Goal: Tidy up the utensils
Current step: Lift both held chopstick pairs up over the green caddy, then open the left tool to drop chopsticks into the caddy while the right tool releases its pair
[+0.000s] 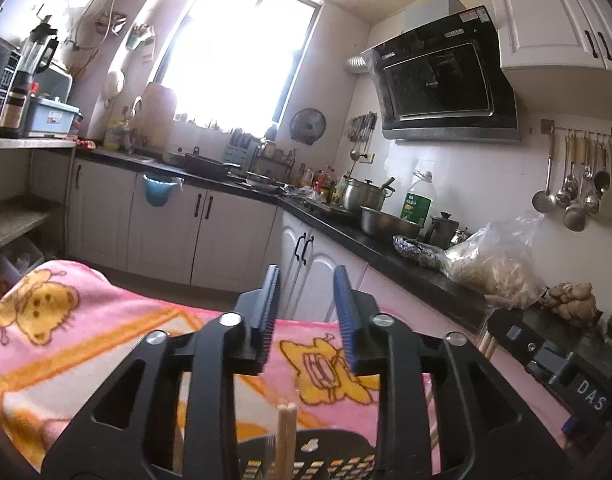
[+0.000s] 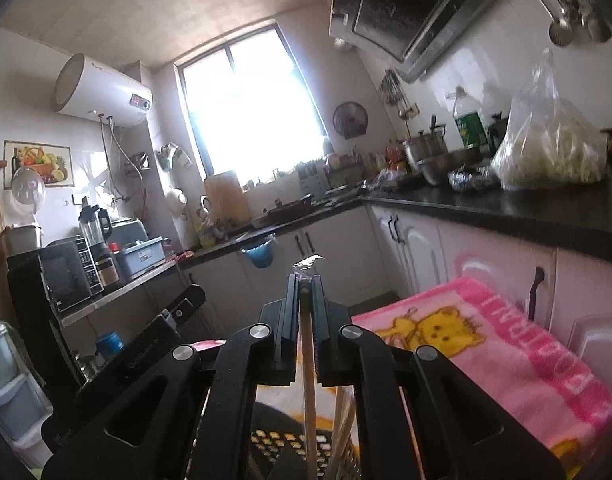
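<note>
A pink cartoon blanket [image 1: 86,320] covers the surface. On it, at the bottom edge, sits a black perforated basket [image 1: 330,468] with wooden chopsticks [image 1: 286,440] standing in it. The left gripper [image 1: 306,300] hovers above, fingers released and empty. The right gripper [image 2: 305,300] has its fingers clenched on one plastic-wrapped chopstick [image 2: 308,380] over the basket.

Home kitchen, black range hood [image 1: 442,76] far right, ladles on a wall rail [image 1: 578,176], pots on dark counter [image 1: 386,248], microwave [image 2: 68,272] left, bright window [image 1: 242,52]
</note>
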Tool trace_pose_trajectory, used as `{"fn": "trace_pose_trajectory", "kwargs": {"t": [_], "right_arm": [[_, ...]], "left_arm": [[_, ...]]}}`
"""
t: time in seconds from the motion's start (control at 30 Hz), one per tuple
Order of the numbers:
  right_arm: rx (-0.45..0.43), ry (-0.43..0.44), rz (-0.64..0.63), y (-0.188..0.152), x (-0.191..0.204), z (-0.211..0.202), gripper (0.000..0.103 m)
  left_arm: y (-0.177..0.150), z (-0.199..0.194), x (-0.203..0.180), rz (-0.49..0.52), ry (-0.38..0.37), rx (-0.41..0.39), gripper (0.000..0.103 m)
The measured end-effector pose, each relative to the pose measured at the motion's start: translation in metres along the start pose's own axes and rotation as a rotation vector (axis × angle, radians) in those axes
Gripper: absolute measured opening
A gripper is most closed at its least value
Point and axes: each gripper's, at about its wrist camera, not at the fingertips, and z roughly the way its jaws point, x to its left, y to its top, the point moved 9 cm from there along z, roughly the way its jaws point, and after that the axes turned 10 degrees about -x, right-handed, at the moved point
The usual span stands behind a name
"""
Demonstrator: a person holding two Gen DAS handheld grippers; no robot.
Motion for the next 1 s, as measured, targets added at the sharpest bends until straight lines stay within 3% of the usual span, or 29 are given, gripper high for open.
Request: {"fn": "trace_pose_trajectory", "kwargs": {"t": [0.13,0.5,0.6,0.7,0.83,1.0], "right_arm": [[0.018,0.006,-0.002,-0.003,0.004,-0.006,0.007],[0.027,-0.003,0.011,0.004,0.004,-0.033,0.028],[0.030,-0.004,0.006,0.006,0.005,-0.043,0.033],[0.031,-0.006,-0.005,0.007,0.008,-0.053,0.036],[0.043,-0.007,-0.012,0.007,0.011,-0.068,0.042],[0.061,-0.014,-0.037,0.006,0.015,-0.088,0.046]], "left_arm": [[-0.001,-0.005,0.004,-0.010,0.002,0.024,0.026],[0.008,-0.038,0.003,-0.036,-0.029,0.063,0.045],[0.011,-0.049,0.004,-0.048,-0.036,0.074,0.057],[0.013,-0.059,0.006,-0.057,-0.040,0.085,0.063],[0.015,-0.075,0.010,-0.074,-0.034,0.096,0.082],[0.016,-0.097,0.010,-0.071,-0.039,0.112,0.091]]}}
